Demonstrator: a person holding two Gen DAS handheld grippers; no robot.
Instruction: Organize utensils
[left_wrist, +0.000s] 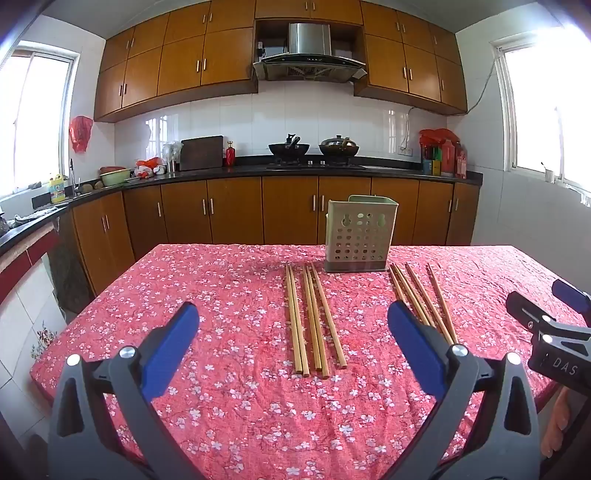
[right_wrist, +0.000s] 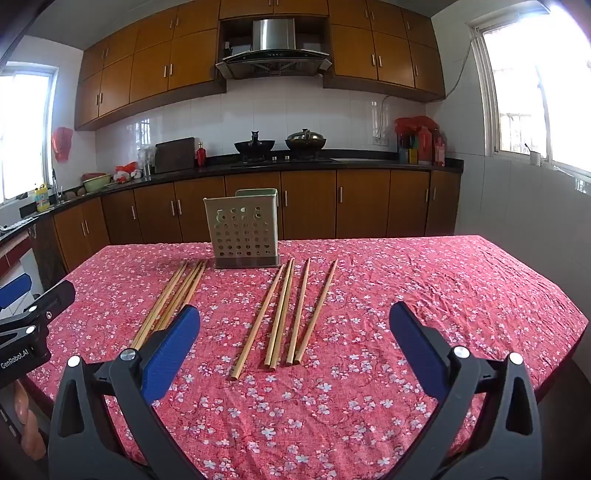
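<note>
1. Table under a red cloth with small white blossoms (left_wrist: 229, 387). Nothing moved into place yet; task at its start, by the look of it.
2. Pale green perforated plastic utensil holder (left_wrist: 357, 233) stands upright at the far middle of the table, apparently empty; its inside is not visible.
3. Two loose groups of long bamboo chopsticks lie flat on the cloth, in front of the holder. The left group of chopsticks (left_wrist: 312, 319) has five sticks, close together. The right group of chopsticks (right_wrist: 286, 314) also has five, slightly fanned.
4. Long axis of all sticks: roughly away from the grippers toward the holder, near ends pointing back at the person.
5. Left gripper (left_wrist: 293, 325): blue-padded jaws spread wide, nothing between the pads, hovering above the cloth and tilted downward. The left group lies straight ahead, between its fingers in its own view.
6. Right gripper (right_wrist: 294, 325): same state, jaws wide, empty. The right group lies straight ahead of it.
7. Judgement: each hand is nearer its own group. Sticks run parallel to the fingers, so a pinch across a stick's width looks workable without turning the wrist.
8. Risk: neighbouring sticks touch; picking up one may drag another.
</note>
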